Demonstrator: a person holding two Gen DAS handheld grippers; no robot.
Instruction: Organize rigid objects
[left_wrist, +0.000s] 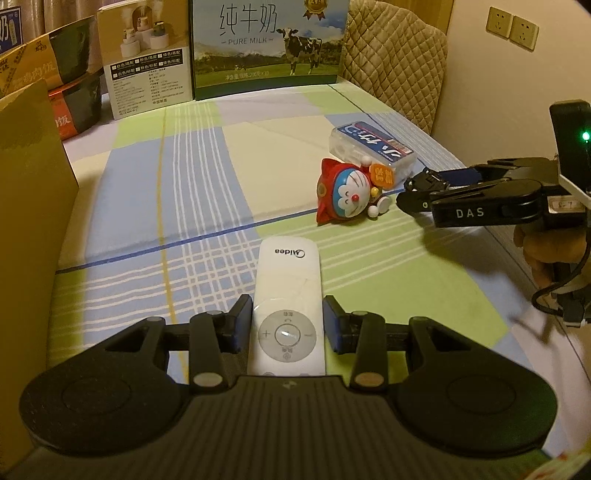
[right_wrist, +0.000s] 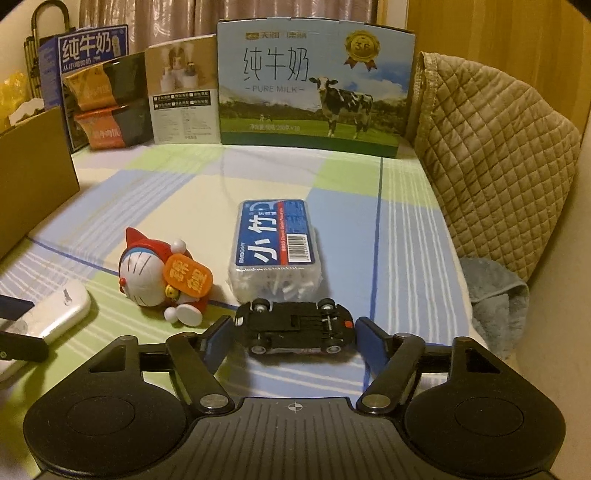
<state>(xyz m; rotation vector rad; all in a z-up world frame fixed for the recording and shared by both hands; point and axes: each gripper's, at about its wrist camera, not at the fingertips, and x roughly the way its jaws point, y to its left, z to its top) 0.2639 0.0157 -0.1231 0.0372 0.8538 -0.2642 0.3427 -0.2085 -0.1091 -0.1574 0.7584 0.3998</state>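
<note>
My left gripper (left_wrist: 288, 325) is shut on a white Midea remote (left_wrist: 286, 280), pads pressed against both of its long sides, low over the checked cloth. My right gripper (right_wrist: 293, 332) is shut on a small black toy car (right_wrist: 293, 326), which is upside down and held end to end between the blue pads. Just beyond the car lies a clear plastic box (right_wrist: 275, 243) with a blue label. A red and blue Doraemon figure (right_wrist: 159, 277) lies on its side to the left of the box. In the left wrist view the right gripper (left_wrist: 404, 192) reaches in from the right, close beside the figure (left_wrist: 347, 192) and the box (left_wrist: 373, 147).
Along the back stand a milk carton (right_wrist: 314, 85), a beige product box (right_wrist: 181, 96) and dark snack packs (right_wrist: 110, 103). A cardboard wall (left_wrist: 29, 184) rises at the left. At the right are a quilted chair cover (right_wrist: 487, 147) and a grey towel (right_wrist: 495, 295).
</note>
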